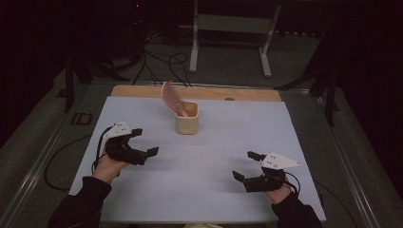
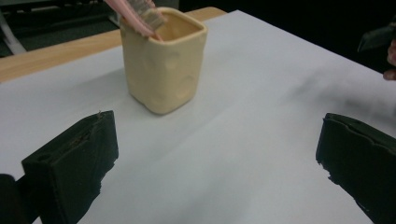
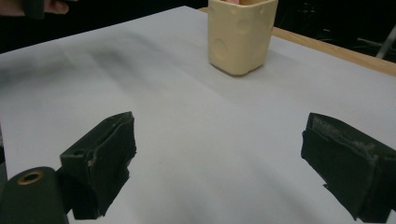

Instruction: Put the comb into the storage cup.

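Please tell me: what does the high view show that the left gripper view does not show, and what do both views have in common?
The high view alone takes in the whole pink brush leaning out of the cup, the floor cables and a white metal frame behind the table. The left gripper view alone gives a close look at the dents in the wall of the beige cup and at the left hand-held gripper with its jaws wide apart. Both show the cup, the brush and the white table cover.

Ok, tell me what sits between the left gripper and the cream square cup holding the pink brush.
Nothing: bare white sheet runs from the left gripper to the cream square cup, seen in its own view.
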A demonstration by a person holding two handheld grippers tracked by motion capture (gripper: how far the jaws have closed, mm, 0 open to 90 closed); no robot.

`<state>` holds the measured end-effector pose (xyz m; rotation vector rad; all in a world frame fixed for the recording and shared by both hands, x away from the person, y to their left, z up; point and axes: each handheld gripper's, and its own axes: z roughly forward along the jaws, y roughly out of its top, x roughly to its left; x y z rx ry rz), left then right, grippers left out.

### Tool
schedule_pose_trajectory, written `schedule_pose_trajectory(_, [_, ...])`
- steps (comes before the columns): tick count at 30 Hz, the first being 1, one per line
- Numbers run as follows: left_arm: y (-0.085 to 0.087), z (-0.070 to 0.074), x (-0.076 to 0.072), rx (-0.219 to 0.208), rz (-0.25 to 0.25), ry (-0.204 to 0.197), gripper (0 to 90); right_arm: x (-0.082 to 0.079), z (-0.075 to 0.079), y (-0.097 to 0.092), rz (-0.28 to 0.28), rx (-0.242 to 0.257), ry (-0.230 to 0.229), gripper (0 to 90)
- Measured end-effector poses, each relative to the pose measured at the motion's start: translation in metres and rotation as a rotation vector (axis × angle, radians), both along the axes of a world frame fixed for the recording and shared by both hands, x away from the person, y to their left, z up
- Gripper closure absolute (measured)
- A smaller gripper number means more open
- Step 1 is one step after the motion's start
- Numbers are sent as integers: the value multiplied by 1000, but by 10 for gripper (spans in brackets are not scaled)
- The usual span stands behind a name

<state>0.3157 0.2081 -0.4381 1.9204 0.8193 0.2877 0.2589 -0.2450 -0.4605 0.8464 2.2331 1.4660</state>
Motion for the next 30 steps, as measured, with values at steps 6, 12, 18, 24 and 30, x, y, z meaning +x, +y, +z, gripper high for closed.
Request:
schedule_pose_trajectory(6, [1, -12, -7, 23, -11, 19, 0, 0, 0, 0, 3, -6, -3, 97])
schedule_pose_trajectory(12, [3, -30, -18, 64, -30, 42, 0, 0, 0, 0, 5, -6, -1, 97])
schedule_pose_trajectory(18, [6, -41, -26, 79, -34, 54, 0, 0, -1, 1, 7, -5, 0, 97])
schedule_pose_trajectory(24, [10, -54, -37, 123, -48, 62, 0, 0, -1, 1, 6, -7, 2, 97])
schedule_pose_trajectory(30, [14, -60, -44, 139, -52, 60, 0, 1, -2, 1, 5, -5, 4, 97])
